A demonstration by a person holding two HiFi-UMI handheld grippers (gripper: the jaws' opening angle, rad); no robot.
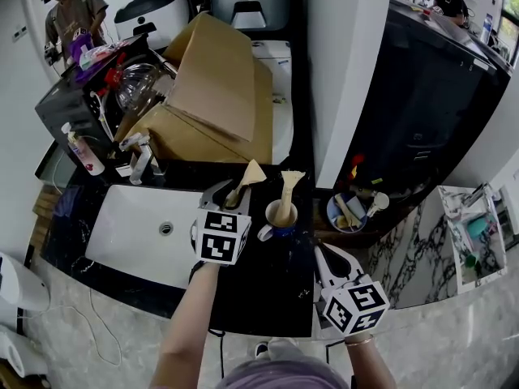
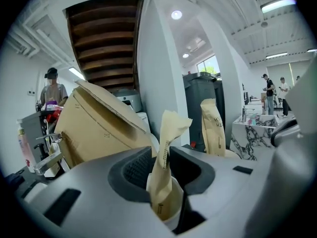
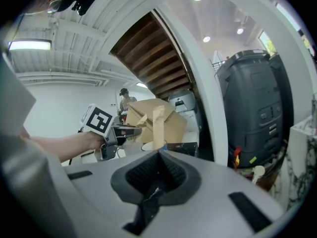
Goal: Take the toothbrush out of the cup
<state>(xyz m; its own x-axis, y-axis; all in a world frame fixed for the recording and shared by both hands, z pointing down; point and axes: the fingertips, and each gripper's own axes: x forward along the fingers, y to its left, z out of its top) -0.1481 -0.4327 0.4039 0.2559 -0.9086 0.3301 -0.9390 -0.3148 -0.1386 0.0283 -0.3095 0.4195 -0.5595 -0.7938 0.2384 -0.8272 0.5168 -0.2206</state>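
Brown paper sleeves the toothbrush [image 2: 167, 133], its crumpled top flaring above the left gripper [image 2: 161, 162], whose jaws pinch the sleeve. It stands upright in a white cup [image 2: 172, 216] beside the sink [image 1: 138, 233]. Right gripper [image 3: 158, 157] is closed and empty.

Dark print on far paper toothbrush wrapper [image 2: 214, 128], toward counter's right edge: looks like "H", "HI", rest cut off. Tiny print on nearer wrapper [image 2: 166, 133]: unreadable.
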